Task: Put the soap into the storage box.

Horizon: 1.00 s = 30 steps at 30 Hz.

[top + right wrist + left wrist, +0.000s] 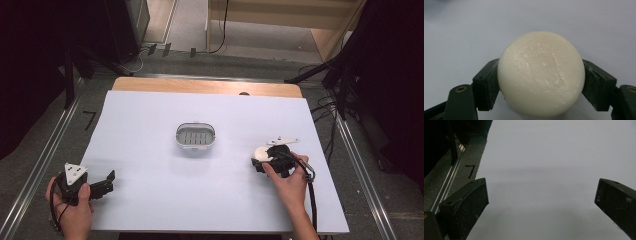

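My right tongs are squeezing a round white soap lying on the bench; my left tongs are resting wide. I am keeping the squeeze level, lifting straight toward the soap dish.

Your soap bar is a round, cream-white cake with a smooth, slightly glossy top that carries a faint pressed mark near its middle. It lies flat on the white table, domed face up, at the right side and toward your edge. You have it pinched at its two opposite sides, the pads pressed against its rim. From above, your soap bar shows as a small pale disc, well apart from the soap dish. That dish is an oval, white-rimmed tray with a grey slotted floor, upright at the table's middle.
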Each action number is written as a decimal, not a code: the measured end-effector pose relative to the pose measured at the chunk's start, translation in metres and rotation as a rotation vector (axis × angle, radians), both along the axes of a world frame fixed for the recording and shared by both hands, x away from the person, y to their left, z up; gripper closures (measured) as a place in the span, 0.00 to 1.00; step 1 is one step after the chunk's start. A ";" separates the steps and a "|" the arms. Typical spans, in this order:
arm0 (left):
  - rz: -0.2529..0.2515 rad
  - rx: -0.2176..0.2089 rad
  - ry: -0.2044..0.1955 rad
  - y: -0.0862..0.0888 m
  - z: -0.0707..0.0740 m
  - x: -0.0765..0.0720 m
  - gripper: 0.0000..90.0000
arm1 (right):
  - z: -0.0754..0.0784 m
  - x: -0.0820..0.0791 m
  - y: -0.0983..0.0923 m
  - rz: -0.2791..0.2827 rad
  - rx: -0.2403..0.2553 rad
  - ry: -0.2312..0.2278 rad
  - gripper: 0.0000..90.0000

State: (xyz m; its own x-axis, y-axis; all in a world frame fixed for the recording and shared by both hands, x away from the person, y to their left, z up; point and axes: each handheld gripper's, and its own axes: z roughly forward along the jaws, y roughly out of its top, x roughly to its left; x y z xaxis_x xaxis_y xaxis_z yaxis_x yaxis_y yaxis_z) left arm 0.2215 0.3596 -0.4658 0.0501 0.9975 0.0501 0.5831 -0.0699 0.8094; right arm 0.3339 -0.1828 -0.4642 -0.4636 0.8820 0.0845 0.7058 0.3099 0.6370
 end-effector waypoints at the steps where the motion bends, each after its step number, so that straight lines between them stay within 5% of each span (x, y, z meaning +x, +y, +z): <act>1: 0.000 0.000 0.000 0.000 0.000 0.000 0.00 | 0.000 0.000 0.000 0.000 0.000 0.000 0.27; 30: 0.000 -0.001 0.004 0.000 0.000 0.000 0.00 | 0.019 0.008 0.024 0.062 -0.018 -0.030 0.27</act>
State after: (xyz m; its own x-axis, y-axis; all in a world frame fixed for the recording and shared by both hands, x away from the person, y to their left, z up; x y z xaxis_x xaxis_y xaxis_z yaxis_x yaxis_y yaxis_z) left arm 0.2216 0.3599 -0.4656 0.0507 0.9975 0.0491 0.5867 -0.0695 0.8069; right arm 0.3414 -0.1591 -0.4447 -0.5191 0.8530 0.0543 0.6655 0.3636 0.6518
